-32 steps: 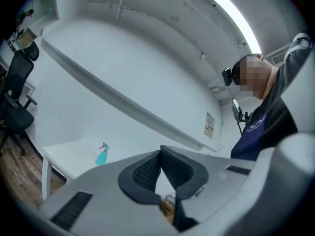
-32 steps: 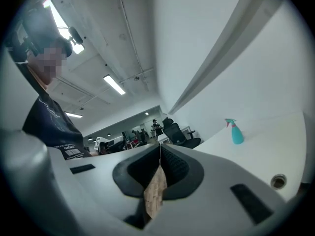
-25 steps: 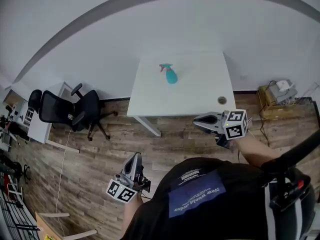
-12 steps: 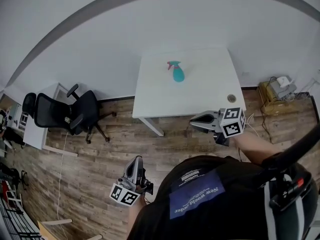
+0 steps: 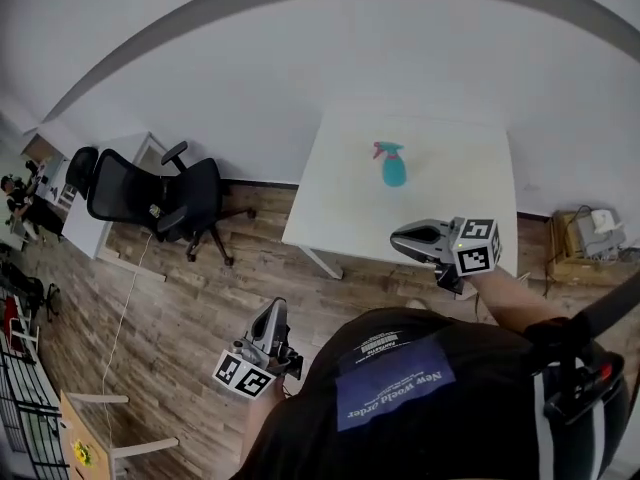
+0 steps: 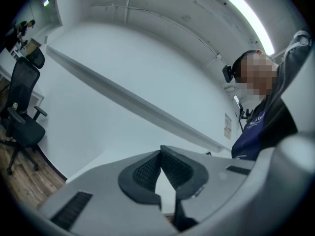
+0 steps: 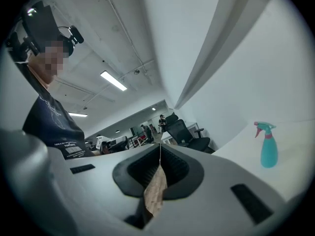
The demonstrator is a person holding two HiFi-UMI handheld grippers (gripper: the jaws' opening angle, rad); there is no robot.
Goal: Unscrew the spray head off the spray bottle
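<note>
The task has not begun. The spray bottle (image 5: 393, 165) stands upright on the far part of the white table (image 5: 345, 208), with the spray head (image 5: 385, 149) on. The left gripper (image 5: 269, 315) and the right gripper (image 5: 398, 236) are closed, empty and well apart from it.

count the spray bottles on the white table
1: a teal spray bottle stands upright toward the far side of the white table, clear of both tools. Nothing on the table could hide another.

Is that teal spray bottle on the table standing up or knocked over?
Standing upright. The spray bottle rests on its base on the white table, with its spray head at the top.
</note>
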